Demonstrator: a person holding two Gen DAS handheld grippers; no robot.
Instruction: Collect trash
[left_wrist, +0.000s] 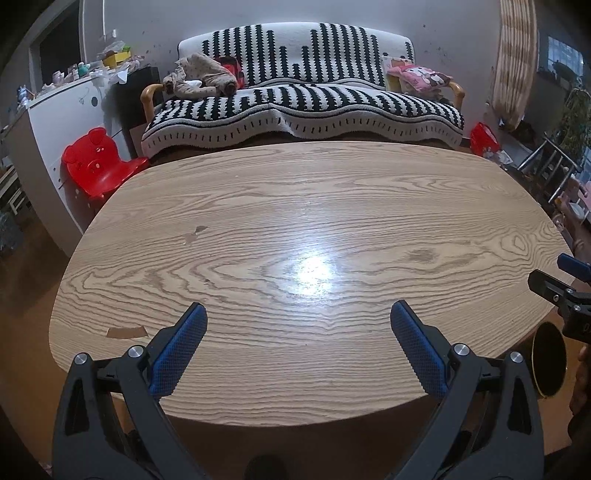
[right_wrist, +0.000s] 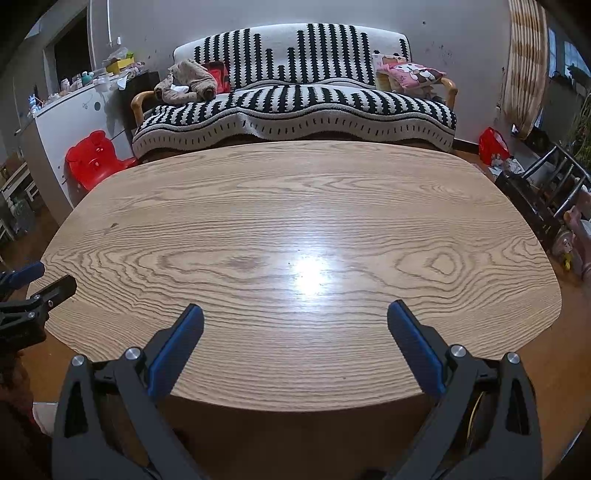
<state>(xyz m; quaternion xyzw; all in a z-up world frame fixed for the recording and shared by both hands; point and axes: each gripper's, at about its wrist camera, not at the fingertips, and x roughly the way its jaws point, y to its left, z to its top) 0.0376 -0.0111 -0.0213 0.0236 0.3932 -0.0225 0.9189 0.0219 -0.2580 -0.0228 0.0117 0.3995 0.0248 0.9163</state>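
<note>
A flat brown paper scrap (left_wrist: 125, 332) lies on the table (left_wrist: 295, 206) near its left front edge, long axis running left-right. Just right of it, the left gripper (left_wrist: 298, 325) hovers level over the front edge, jaws spread wide and empty. Further right, the right gripper (right_wrist: 295, 325) is posed alike, wide and empty.

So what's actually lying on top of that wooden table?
Almost nothing: the table carries just one small brown scrap near its front-left edge. Both claws hang open over the near edge, covering slivers of wood.
</note>
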